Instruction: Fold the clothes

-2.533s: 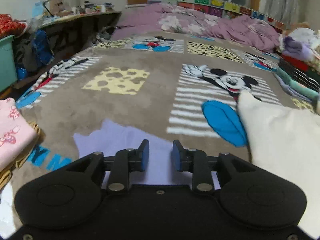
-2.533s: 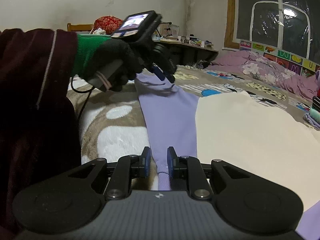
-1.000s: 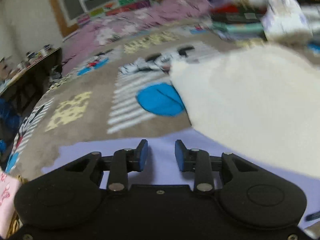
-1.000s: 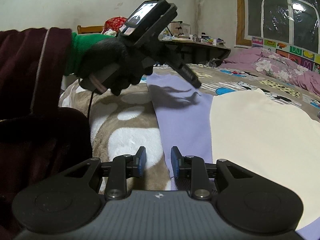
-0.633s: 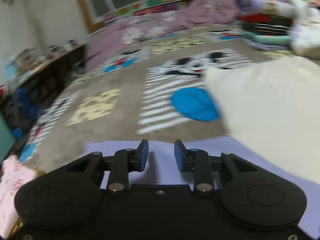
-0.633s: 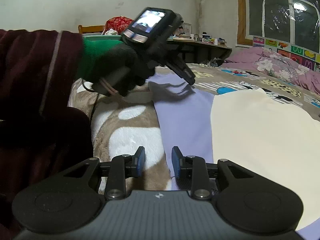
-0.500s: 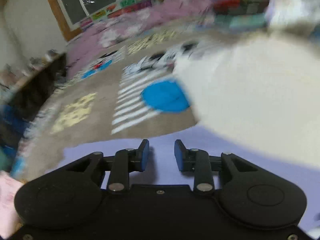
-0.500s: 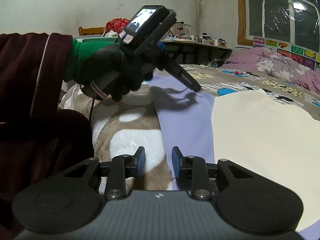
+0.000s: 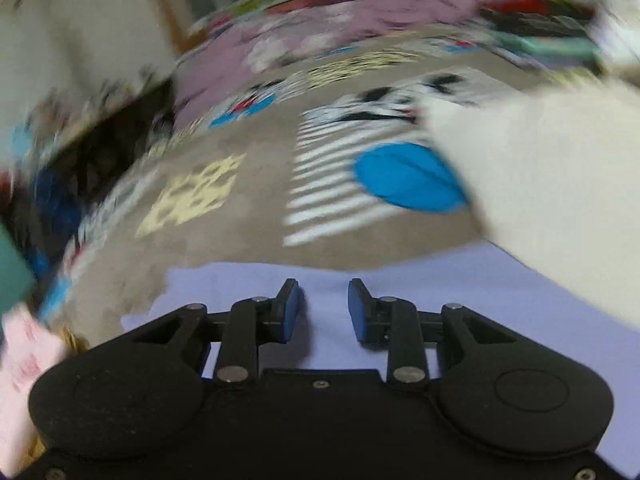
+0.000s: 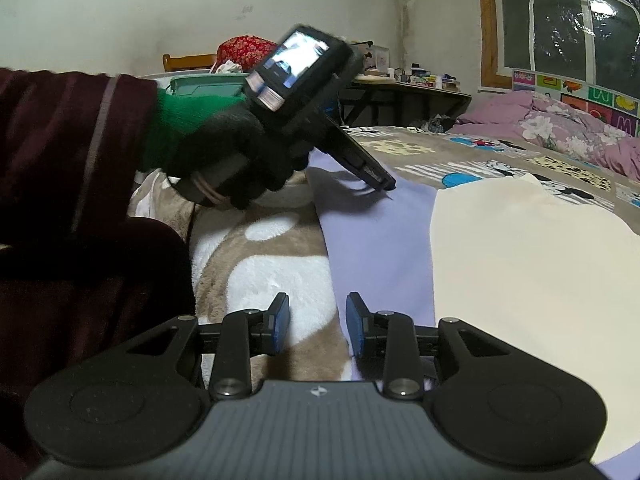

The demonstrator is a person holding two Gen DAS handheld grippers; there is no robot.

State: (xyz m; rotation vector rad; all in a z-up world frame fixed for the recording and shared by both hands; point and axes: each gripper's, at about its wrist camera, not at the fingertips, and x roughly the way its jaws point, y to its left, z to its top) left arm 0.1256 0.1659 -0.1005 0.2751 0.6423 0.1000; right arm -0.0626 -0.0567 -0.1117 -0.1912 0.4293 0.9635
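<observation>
A lilac garment [image 9: 480,300] lies flat on the bed, and a cream cloth [image 9: 540,180] covers its right part. My left gripper [image 9: 323,292] hovers open just over the lilac fabric, with nothing between its pads. In the right wrist view a gloved hand [image 10: 228,148] holds that left gripper [image 10: 386,185] tilted down, its tips at the far end of the lilac garment [image 10: 372,240]. My right gripper [image 10: 318,308] is open and low at the near end. The garment's left edge runs by its right finger. The cream cloth [image 10: 520,260] spreads to the right.
A brown cartoon-mouse blanket [image 10: 260,272] covers the bed. A purple quilt [image 10: 560,128] lies at the far end. A blurred clothes stack [image 9: 540,36] sits at the far right. A pink garment [image 9: 20,360] lies at near left. A green bin [image 10: 204,84] and a cluttered desk [image 10: 408,88] stand beyond.
The left gripper has swung about and dipped, bringing its tips down to the lilac fabric. The right gripper has stayed in place, its jaws a touch wider.
</observation>
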